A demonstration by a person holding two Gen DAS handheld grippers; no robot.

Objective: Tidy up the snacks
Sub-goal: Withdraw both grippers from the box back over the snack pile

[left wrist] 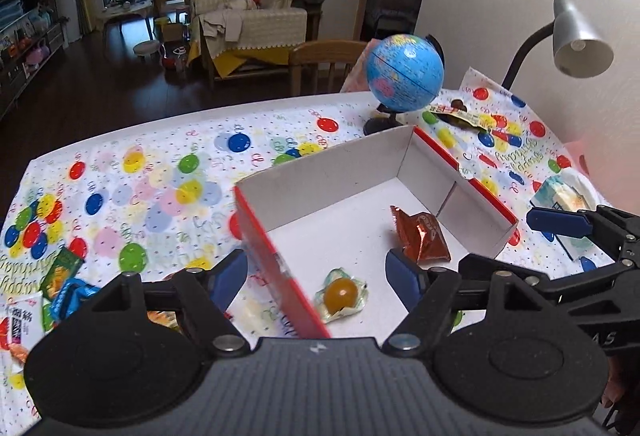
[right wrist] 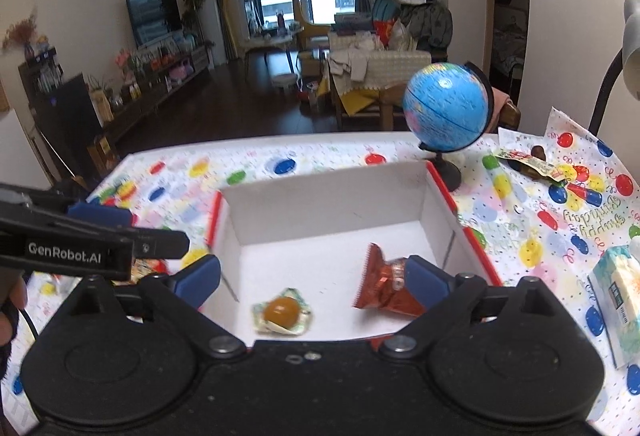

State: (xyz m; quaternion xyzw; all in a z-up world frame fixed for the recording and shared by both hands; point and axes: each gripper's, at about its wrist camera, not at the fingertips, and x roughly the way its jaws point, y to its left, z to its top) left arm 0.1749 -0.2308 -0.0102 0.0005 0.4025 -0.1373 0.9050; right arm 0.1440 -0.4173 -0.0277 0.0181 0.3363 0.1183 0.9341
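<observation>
A cardboard box (left wrist: 340,172), red outside and white inside, stands open on the balloon-print tablecloth (left wrist: 140,176). An orange-brown foil packet (left wrist: 422,236) and a clear-wrapped yellow jelly ball (left wrist: 342,294) lie on its floor. My left gripper (left wrist: 316,278) hangs open above the box's near left wall, gripping nothing. In the right wrist view the same box (right wrist: 320,196) holds the packet (right wrist: 384,284) and the jelly (right wrist: 282,310). My right gripper (right wrist: 312,276) is wide open over the box's near side, with nothing in it.
A blue globe (left wrist: 404,72) stands behind the box, a grey lamp (left wrist: 580,36) at the right. Loose snacks (left wrist: 64,280) lie at the table's left, more wrappers (right wrist: 532,160) at the back right. A tissue pack (right wrist: 618,284) sits to the right.
</observation>
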